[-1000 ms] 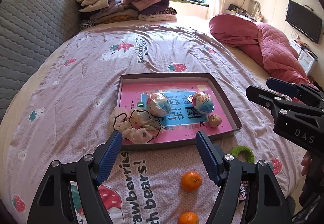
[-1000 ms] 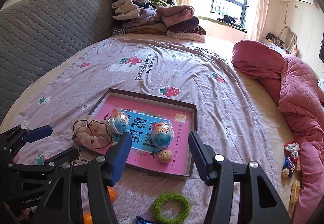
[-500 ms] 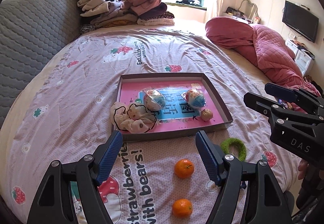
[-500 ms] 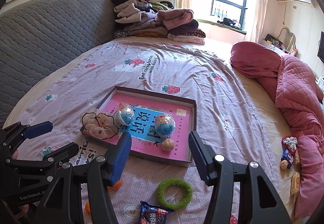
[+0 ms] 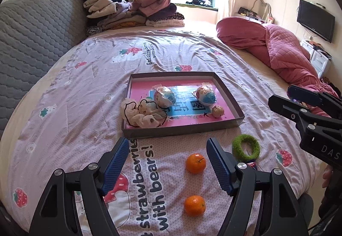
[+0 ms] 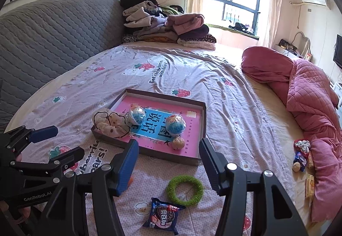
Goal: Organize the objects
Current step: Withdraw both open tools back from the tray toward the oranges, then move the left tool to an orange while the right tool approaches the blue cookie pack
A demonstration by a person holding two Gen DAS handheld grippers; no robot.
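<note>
Where sheet (image 5: 89, 78) spreads, tray (image 5: 228, 95).

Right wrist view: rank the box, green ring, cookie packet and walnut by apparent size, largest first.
1. box
2. green ring and cookie packet: look alike, and both lie nearer the camera, so unranked
3. walnut

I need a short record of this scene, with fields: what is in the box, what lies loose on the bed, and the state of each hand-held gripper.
in box: two wrapped toy eggs, walnut, scrunchies
loose on bed: two oranges, green ring, snack packet
left hand-held gripper: open, empty
right hand-held gripper: open, empty
</note>
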